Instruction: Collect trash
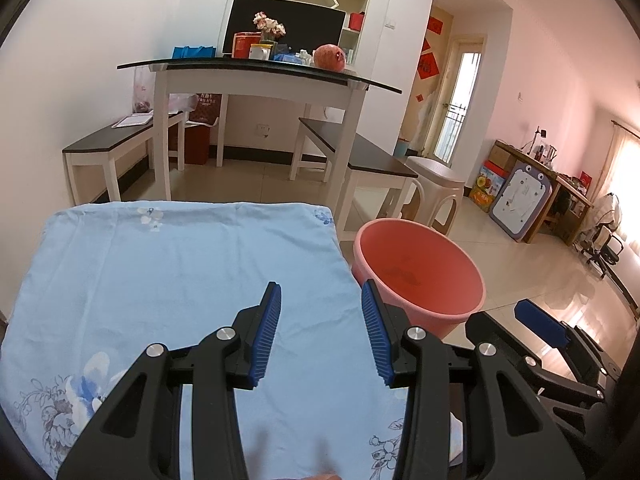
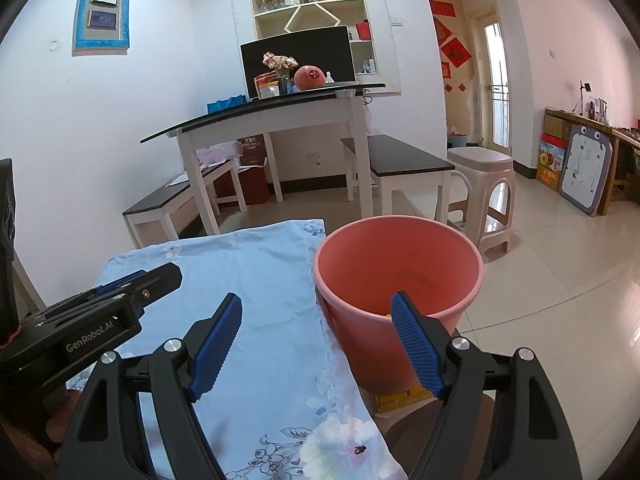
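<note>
Beside the cloth-covered counter (image 1: 180,264), both left tongs (image 1: 320,332) and right tongs (image 2: 316,344) are held released and empty, so the pink bucket (image 2: 400,280) could be knocked over if swung carelessly.

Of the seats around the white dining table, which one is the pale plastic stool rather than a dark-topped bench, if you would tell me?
The plastic stool, standing right of the right bench, beyond the pink bucket. It is beige all over with moulded legs; both benches have dark tops on white legs.
</note>
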The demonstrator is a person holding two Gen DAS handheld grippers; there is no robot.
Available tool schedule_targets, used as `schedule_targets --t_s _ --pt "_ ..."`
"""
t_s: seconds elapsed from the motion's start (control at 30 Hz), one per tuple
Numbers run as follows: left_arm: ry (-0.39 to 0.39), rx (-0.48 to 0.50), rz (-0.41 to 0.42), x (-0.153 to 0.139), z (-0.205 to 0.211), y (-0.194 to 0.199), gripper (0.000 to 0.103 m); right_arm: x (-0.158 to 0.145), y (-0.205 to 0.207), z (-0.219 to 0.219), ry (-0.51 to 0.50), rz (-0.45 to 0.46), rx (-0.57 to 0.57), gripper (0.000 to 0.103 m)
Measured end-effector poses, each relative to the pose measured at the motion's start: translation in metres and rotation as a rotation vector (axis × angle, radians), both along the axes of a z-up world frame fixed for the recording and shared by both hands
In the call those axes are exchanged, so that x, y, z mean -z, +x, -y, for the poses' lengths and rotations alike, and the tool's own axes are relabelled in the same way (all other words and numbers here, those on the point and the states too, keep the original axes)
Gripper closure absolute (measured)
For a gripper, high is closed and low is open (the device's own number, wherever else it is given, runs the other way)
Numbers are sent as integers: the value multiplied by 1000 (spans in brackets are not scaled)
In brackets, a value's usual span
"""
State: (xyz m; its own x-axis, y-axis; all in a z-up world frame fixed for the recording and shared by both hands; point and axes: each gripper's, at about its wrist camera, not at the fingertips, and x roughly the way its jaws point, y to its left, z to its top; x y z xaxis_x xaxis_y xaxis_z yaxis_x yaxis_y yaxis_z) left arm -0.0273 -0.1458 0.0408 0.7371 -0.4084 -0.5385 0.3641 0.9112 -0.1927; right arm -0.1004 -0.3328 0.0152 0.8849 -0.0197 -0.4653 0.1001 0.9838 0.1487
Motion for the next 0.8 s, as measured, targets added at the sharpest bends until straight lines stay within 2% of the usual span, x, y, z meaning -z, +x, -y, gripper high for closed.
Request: schedule_targets --t_s 0.8 --pt "6 -3 -14 4 -1 6 61 -4 -2 2 11 9 9 27"
